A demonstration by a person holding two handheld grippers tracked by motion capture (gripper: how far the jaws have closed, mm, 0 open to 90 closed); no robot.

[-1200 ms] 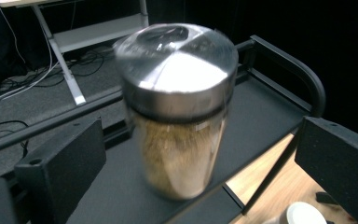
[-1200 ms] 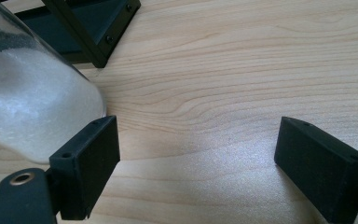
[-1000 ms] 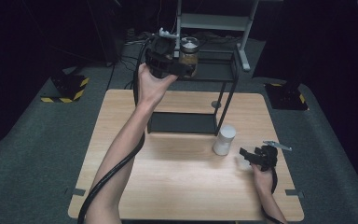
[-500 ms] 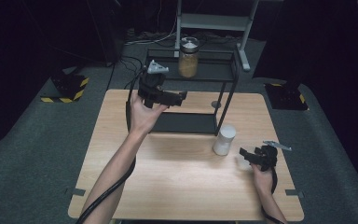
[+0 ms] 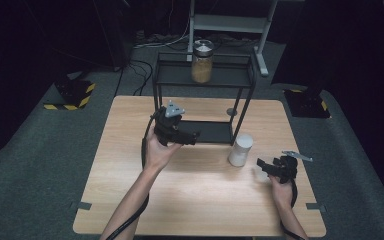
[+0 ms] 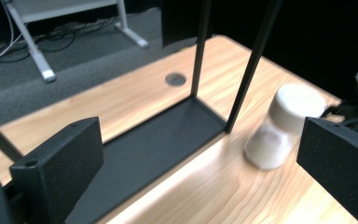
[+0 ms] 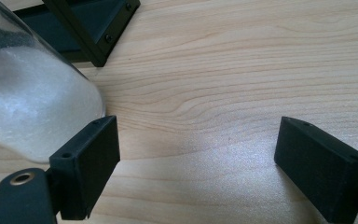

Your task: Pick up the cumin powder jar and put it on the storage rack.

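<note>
- Reaching for the white jar (image 5: 241, 149) looks like the step in hand: it stands upright on the wooden table (image 5: 130, 200), just off the front right leg of the black wire rack (image 5: 205, 131), toward 5 o'clock from the rack's base
- left gripper (image 5: 187, 137) hovers above the table at the rack's front left, jaws spread wide with nothing between them; in the left gripper view the white jar (image 6: 284, 128) sits toward 2 o'clock, beyond the rack's leg
- right gripper (image 5: 264, 165) rests low near the table's right edge, jaws also spread wide and empty, with the jar at about 10 o'clock from it in the high view
- in the right gripper view the white jar (image 7: 32, 98) is just beside the left-hand jaw and outside the gap, not between the jaws; whether it touches that jaw I cannot tell
- to do the grasp well, I judge the nearer right gripper should shift toward the jar so that the body sits centred in the gap before closing, with the jaws level on the straight wall rather than the rounded bottom
- close slowly; the jar looks smooth and could tip or skid if one jaw meets it first
- mind the rack leg close behind the jar, which leaves little room for a jaw on that side
- an amber jar (image 5: 202, 61) with a lid already stands on the rack's top shelf at 12 o'clock, so the shelf space beside it seems the likely spot for this one
</note>
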